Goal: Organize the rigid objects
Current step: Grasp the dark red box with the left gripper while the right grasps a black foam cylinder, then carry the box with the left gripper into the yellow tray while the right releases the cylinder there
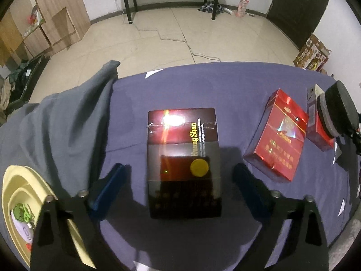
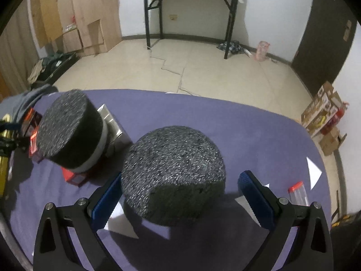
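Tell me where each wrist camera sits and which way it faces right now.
Left wrist: on the left gripper, angled steeply down; both fingers straddle the dark red box, untouched.
Right wrist: on the right gripper, angled down; both fingers flank the near foam cylinder.
Shared: purple tablecloth, far foam cylinder and far wall's black table legs.

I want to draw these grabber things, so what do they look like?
The left gripper and the right gripper look alike: two black angular arms with triangle cut-outs and round silver bolts, each ending in a flat blue ridged pad. No hand, sleeve or cable shows.
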Action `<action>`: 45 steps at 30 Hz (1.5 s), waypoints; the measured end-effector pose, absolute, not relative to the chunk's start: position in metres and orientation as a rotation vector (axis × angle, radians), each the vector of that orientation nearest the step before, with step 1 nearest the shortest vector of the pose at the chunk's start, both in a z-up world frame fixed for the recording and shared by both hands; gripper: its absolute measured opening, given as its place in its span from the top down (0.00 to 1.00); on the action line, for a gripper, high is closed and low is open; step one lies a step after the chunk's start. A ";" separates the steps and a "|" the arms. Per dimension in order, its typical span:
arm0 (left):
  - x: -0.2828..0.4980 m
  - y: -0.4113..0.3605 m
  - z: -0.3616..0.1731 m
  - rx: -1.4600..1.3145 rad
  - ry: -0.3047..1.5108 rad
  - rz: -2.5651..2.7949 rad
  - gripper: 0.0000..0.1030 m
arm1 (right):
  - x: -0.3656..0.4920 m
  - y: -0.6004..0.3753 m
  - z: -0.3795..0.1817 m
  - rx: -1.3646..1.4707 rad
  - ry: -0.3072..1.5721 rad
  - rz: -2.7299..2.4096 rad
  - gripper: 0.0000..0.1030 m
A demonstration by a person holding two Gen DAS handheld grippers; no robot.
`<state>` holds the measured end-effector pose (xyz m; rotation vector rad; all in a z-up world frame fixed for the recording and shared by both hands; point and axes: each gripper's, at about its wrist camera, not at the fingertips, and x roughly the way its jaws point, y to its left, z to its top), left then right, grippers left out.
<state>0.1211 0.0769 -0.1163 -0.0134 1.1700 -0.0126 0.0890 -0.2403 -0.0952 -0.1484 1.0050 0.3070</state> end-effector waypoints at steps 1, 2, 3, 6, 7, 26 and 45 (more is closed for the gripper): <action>0.122 0.077 -0.117 -0.019 1.174 -0.011 0.19 | 0.090 -0.240 -0.097 -0.138 1.009 0.307 0.03; 0.123 0.077 -0.118 -0.022 1.182 -0.012 0.23 | 0.091 -0.238 -0.098 -0.133 1.013 0.310 0.05; 0.123 0.077 -0.119 -0.025 1.183 -0.014 0.29 | 0.091 -0.237 -0.099 -0.137 1.013 0.310 0.07; 0.121 0.075 -0.116 -0.021 1.165 -0.012 0.45 | 0.090 -0.237 -0.097 -0.156 1.006 0.321 0.21; 0.121 0.075 -0.115 -0.022 1.164 -0.013 0.45 | 0.089 -0.236 -0.098 -0.173 1.006 0.321 0.34; 0.017 0.103 -0.004 -0.033 0.988 0.033 0.45 | 0.008 -0.232 -0.002 -0.168 0.800 0.557 0.35; -0.050 0.186 0.006 -0.117 0.996 0.157 0.45 | -0.013 -0.164 0.024 -0.200 0.802 0.780 0.35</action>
